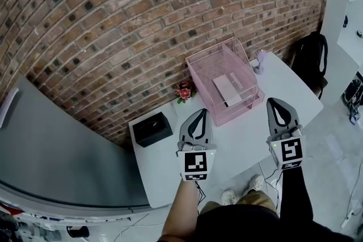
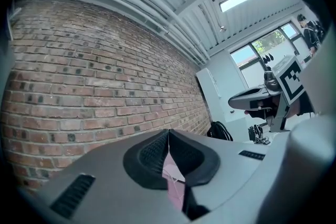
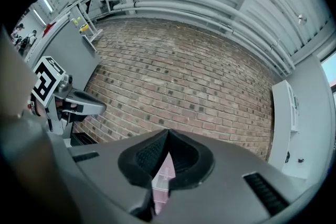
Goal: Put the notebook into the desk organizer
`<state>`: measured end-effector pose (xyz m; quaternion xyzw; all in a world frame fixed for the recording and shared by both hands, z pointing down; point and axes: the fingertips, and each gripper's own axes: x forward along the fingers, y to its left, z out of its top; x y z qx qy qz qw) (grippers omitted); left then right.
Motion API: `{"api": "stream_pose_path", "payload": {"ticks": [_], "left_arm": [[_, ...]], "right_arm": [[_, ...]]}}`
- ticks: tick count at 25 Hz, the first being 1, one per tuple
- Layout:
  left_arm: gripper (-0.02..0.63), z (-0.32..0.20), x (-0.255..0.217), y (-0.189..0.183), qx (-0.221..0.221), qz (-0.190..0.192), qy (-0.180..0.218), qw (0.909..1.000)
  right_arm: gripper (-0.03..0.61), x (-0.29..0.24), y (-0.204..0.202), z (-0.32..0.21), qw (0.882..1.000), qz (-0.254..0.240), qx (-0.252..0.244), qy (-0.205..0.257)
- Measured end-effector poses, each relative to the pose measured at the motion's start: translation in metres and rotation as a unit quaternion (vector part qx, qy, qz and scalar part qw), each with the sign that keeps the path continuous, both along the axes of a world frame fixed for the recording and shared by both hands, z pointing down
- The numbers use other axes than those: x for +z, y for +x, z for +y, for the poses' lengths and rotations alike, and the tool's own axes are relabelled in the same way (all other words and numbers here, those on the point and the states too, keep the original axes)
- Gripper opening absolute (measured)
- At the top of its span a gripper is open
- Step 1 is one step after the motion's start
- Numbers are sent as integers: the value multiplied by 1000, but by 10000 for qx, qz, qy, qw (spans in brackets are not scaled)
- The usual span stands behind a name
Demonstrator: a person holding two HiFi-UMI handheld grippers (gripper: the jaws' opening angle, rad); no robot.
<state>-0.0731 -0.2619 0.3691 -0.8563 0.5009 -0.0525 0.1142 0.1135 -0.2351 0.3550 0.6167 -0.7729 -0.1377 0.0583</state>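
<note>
Inside the pink organizer (image 1: 199, 60) the notebook (image 1: 228, 89) lies flat. Over the table (image 1: 238, 144), left gripper (image 1: 202, 111) and right gripper (image 1: 276, 101) are both clenched on nothing. Light and fairly stiff by its look, it would take a pinch at a free edge.

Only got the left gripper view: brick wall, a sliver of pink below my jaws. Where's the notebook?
Observer: The head view shows the notebook lying inside the pink desk organizer on the white table.
Operator: Right gripper holding anything?
Observer: No. The right gripper has its jaws together with nothing between them.
Operator: Anything else near the organizer?
Observer: A black box sits at the table's left end, and small red flowers stand by the wall.
</note>
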Motion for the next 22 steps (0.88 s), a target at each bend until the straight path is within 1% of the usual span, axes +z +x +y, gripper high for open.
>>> {"api": "stream_pose_path", "payload": {"ticks": [6,11,22], "left_arm": [[17,2,3,3,-3,3,-16,10000],[17,3,2,1,-34,2,3,10000],[17,6,-2,-3,-85,-25,50,9999]], "right_arm": [[21,3,3,0,9999,-157,4,-13],[21,-1,1,0,9999,-159,-11,50],[21,-1,-2,1,9998,-184,-59,21]]}}
